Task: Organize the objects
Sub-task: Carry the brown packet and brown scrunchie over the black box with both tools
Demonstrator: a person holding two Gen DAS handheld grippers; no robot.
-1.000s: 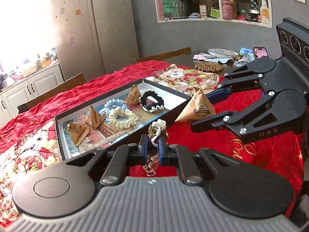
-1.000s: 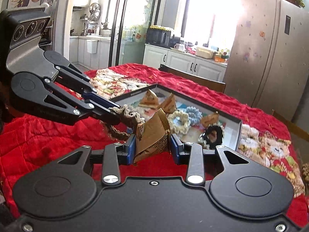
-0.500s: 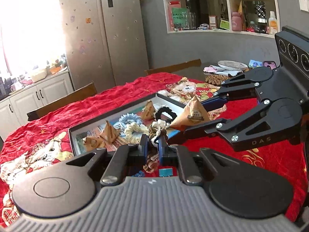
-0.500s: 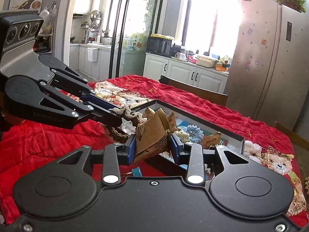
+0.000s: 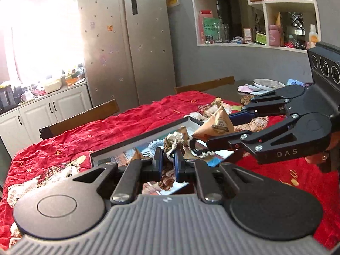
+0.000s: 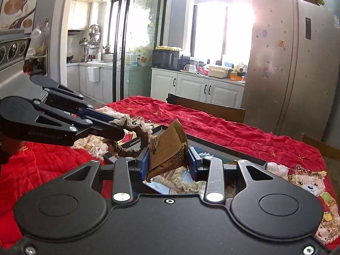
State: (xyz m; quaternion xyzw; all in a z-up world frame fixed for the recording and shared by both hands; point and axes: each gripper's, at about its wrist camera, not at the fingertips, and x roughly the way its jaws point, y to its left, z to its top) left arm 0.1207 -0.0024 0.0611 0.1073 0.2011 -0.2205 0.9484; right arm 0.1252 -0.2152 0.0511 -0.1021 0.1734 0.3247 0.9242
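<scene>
My left gripper (image 5: pixel 169 162) is shut on a brown and cream knitted hair tie (image 5: pixel 170 146), which hangs between its blue pads above the near edge of a shallow dark-framed tray (image 5: pixel 148 136). My right gripper (image 6: pixel 167 159) is shut on a brown pyramid-shaped paper packet (image 6: pixel 167 148), held above the same tray (image 6: pixel 212 146). In the left wrist view the right gripper (image 5: pixel 214 133) reaches in from the right with the packet (image 5: pixel 216 124). In the right wrist view the left gripper (image 6: pixel 121 127) reaches in from the left with the hair tie (image 6: pixel 136 129). Most of the tray's contents are hidden behind the grippers.
A red quilted cloth (image 5: pixel 127 125) with bear patches covers the table. Wooden chair backs (image 5: pixel 80 119) stand along its far side. A plate (image 5: pixel 267 84) and small items sit at the far right end. A fridge (image 5: pixel 127 42) and white cabinets (image 6: pixel 197 87) stand beyond.
Both grippers have risen and moved forward over the tray, still holding the hair tie and the packet. The tray now sits lower and is mostly hidden behind them.
</scene>
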